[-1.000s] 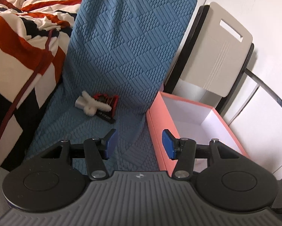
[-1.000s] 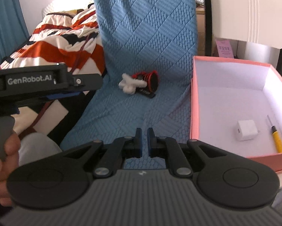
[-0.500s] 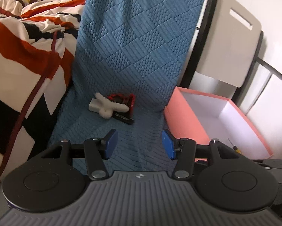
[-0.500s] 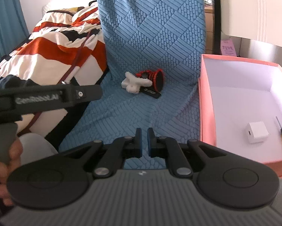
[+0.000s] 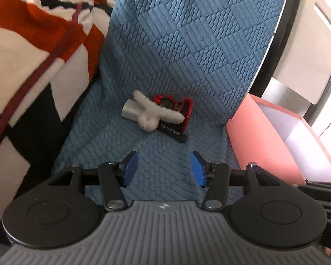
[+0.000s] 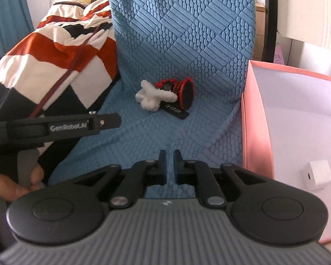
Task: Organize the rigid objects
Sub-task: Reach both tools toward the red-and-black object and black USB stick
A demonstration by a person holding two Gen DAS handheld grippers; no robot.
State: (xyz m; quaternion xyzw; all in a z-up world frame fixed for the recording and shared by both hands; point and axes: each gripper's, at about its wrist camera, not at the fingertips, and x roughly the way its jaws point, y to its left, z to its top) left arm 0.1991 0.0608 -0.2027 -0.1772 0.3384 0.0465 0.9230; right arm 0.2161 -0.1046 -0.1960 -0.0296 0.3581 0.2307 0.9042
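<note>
A small pile lies on the blue quilted cloth (image 5: 187, 50): a white fluffy piece (image 5: 158, 112) over a grey-white block (image 5: 130, 110), a red-and-black object (image 5: 178, 108) and a flat black strip (image 5: 173, 132). The pile also shows in the right wrist view (image 6: 163, 96). My left gripper (image 5: 164, 167) is open and empty, a short way in front of the pile. My right gripper (image 6: 169, 167) is shut and empty, further back. A pink box (image 6: 253, 119) stands to the right and holds a white cube (image 6: 316, 174).
A striped red, white and black blanket (image 5: 33, 44) lies to the left. A white board in a black frame (image 5: 306, 44) leans behind the box. The left gripper's body (image 6: 61, 128) crosses the left of the right wrist view.
Both grippers have moved forward toward the pile, which now looks larger and more central. The left view has swung left, away from the box. Jaw states are unchanged.
</note>
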